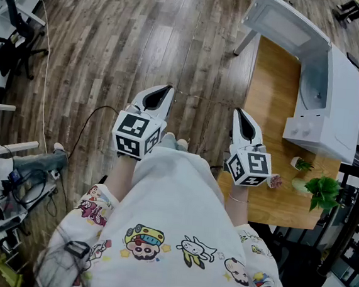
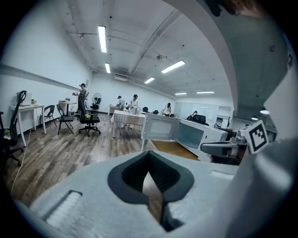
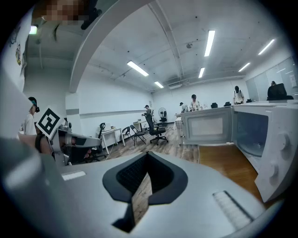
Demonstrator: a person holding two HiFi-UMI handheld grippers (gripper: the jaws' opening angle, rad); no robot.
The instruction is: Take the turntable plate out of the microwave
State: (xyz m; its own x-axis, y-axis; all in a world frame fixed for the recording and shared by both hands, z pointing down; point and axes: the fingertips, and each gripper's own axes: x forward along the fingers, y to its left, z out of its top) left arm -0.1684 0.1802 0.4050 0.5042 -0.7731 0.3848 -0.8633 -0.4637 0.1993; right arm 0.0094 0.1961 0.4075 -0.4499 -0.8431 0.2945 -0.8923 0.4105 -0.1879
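Observation:
A white microwave [image 1: 336,92] stands on a wooden table [image 1: 271,111] at the right, its door [image 1: 282,23] swung wide open. Inside the cavity a pale round shape, apparently the turntable plate [image 1: 312,92], lies on the floor of the oven. Both grippers hover over the wooden floor, short of the table. My left gripper [image 1: 161,94] [image 2: 150,174] is shut with nothing between its jaws. My right gripper [image 1: 242,114] [image 3: 148,179] is also shut and empty, near the table's front edge. The microwave [image 3: 260,135] fills the right side of the right gripper view.
A small potted plant [image 1: 320,188] and little pots [image 1: 300,164] sit on the table in front of the microwave. Cables [image 1: 87,121] and equipment lie on the floor at left. Office chairs [image 2: 88,122] and people at tables are far off.

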